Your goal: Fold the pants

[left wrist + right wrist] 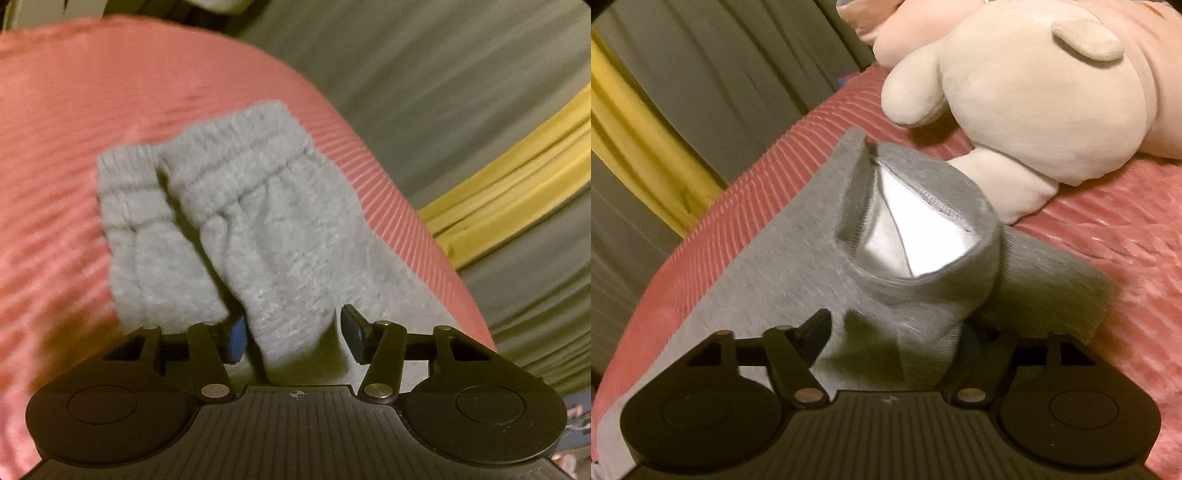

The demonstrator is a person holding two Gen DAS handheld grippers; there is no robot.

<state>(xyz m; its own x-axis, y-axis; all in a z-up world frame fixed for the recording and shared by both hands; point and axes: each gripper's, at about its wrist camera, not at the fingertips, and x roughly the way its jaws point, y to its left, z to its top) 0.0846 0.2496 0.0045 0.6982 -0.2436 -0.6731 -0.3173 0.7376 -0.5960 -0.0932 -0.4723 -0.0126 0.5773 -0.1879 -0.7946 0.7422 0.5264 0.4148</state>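
Small grey sweatpants (236,221) lie on a pink ribbed blanket (92,110). In the left wrist view the two ribbed leg cuffs point away from me. My left gripper (293,334) holds a bunched fold of the grey leg fabric between its jaws, which stand partly apart around it. In the right wrist view the pants' waist end (908,236) gapes open and shows a white lining. My right gripper (897,332) has grey fabric bunched between its jaws; its right finger is hidden under the cloth.
A cream plush toy (1027,96) lies on the blanket just beyond the pants' waist. Grey curtains (424,74) with a yellow strip (517,177) hang past the bed's edge.
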